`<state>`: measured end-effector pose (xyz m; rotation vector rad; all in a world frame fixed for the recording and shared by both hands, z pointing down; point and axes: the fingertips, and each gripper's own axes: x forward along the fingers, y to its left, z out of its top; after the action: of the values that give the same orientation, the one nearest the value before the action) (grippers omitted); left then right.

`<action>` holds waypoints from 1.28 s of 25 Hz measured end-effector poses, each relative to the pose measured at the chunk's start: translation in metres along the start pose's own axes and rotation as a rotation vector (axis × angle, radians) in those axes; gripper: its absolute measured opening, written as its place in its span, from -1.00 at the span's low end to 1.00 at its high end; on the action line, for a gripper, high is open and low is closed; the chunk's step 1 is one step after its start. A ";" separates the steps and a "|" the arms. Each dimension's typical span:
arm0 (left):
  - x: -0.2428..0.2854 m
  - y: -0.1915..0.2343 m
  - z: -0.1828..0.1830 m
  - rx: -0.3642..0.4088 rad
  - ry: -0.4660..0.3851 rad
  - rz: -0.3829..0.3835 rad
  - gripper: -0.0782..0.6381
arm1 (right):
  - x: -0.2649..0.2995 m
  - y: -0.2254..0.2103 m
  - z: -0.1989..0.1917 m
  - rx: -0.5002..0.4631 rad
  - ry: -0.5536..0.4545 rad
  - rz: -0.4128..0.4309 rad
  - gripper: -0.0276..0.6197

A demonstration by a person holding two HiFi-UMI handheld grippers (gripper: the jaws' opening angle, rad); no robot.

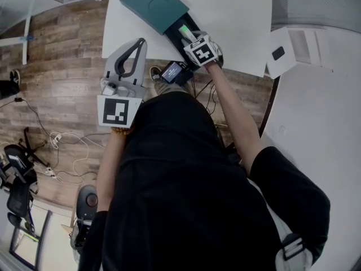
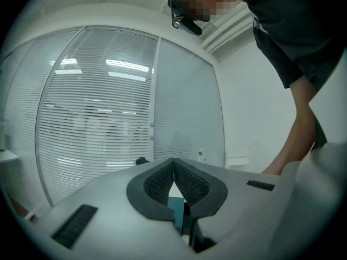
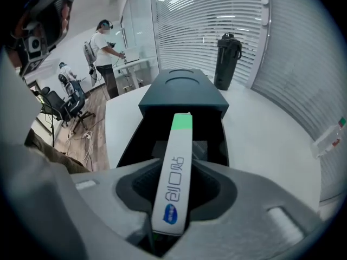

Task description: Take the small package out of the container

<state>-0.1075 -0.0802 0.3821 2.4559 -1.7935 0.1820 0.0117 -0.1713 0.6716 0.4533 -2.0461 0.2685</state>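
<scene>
Right gripper point(image 3: 174, 193) pinches the package point(image 3: 177, 156), whose green end sits over the open drawer of the container point(image 3: 181, 93) at 12 o'clock. Left gripper point(image 2: 173, 168), jaws pressed together, hangs at 8 o'clock of the container, at the table point(image 1: 237, 16) edge.

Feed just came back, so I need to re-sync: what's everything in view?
table: one, white, under the container.
container: one, dark teal, black drawer open, on the table.
small package: one, white with a green end, over the open drawer.
flask: one, black, upright behind the container.
left gripper: one, grey, jaws together, empty, by the table's edge.
right gripper: one, grey, shut on the small package.
</scene>
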 end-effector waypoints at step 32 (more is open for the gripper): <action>0.006 -0.003 0.005 -0.003 -0.020 0.014 -0.78 | 0.007 0.011 -0.003 -0.147 0.107 -0.003 -0.57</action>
<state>-0.1027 -0.0857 0.3776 2.4524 -1.8180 0.1553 0.0058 -0.1620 0.6792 0.3444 -1.9449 0.1367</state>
